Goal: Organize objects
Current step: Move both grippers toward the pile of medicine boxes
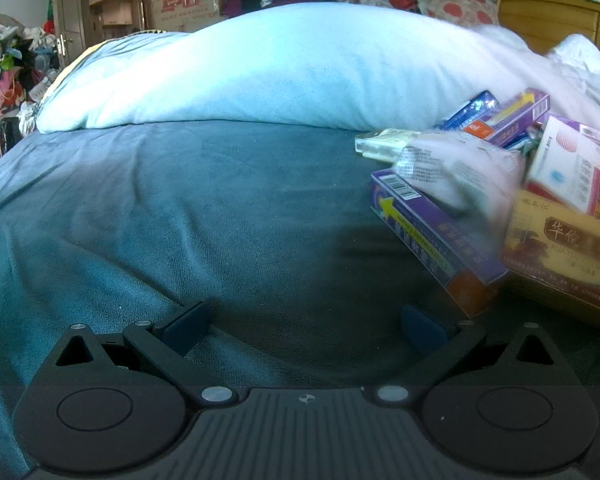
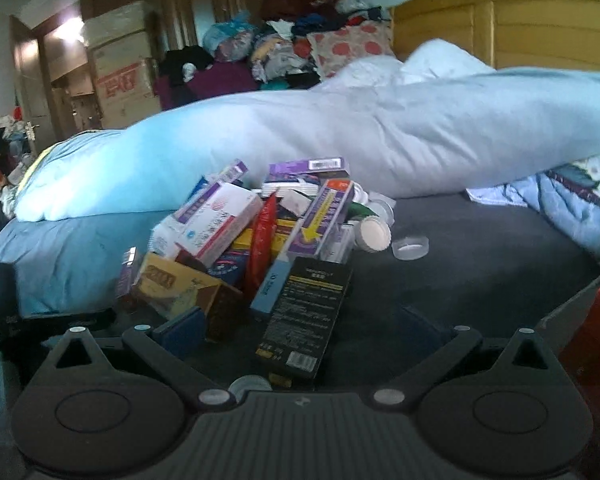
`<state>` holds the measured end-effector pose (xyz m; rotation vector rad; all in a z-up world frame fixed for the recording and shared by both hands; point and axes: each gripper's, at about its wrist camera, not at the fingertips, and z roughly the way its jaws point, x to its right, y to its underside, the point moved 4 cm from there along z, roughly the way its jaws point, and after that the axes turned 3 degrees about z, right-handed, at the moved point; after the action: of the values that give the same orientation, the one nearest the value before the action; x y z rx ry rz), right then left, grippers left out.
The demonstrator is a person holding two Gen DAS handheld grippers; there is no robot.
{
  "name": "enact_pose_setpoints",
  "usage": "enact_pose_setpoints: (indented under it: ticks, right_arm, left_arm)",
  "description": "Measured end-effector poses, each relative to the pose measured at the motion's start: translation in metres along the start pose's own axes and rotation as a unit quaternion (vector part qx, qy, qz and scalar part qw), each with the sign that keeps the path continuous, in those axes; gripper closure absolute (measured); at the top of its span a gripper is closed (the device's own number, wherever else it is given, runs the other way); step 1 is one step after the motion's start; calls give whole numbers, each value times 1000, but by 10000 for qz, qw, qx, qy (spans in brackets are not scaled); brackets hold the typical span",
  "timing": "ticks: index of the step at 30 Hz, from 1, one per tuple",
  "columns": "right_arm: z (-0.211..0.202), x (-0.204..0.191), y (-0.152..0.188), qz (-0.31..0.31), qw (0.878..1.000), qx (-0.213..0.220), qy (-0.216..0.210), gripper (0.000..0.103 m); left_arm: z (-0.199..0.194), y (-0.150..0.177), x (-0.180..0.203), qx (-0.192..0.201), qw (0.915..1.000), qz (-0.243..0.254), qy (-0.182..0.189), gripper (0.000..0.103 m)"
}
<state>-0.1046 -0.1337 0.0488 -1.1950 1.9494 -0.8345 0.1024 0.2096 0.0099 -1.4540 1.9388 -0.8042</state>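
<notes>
Between the right gripper's [image 2: 300, 330] spread jaws lies a black box [image 2: 304, 316]; nothing gripped

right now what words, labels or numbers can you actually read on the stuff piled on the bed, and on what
"华佗" and "HUATUO": tan box, the rest of its lettering cut off or blurred.
Purple box: barcode, yellow arrow and print, too blurred to read.
Black box: fine print and barcode, too small.
Cardboard cartons: red characters, blurred.
</notes>
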Motion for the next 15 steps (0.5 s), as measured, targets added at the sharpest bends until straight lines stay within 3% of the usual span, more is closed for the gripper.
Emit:
enact_pose_setpoints:
  ticks: [6, 8, 11, 15]
  right_arm:
    - [60, -11, 0, -225, 9980, -463, 363, 5]
    - [73, -11, 2, -281, 9969, -561, 477, 12]
    - [87, -6, 5, -258, 9963, -743, 337, 34]
    - [79, 1, -2, -19, 9974, -696, -184, 47]
  left_arm:
    - [0, 0, 0, -9, 10000, 2, -9, 0]
    - [0, 0, 0, -11, 10000, 3, -11, 0]
    - [0, 0, 0, -13, 10000, 3, -14, 0]
    - [0, 0, 0, -16, 10000, 2, -16, 0]
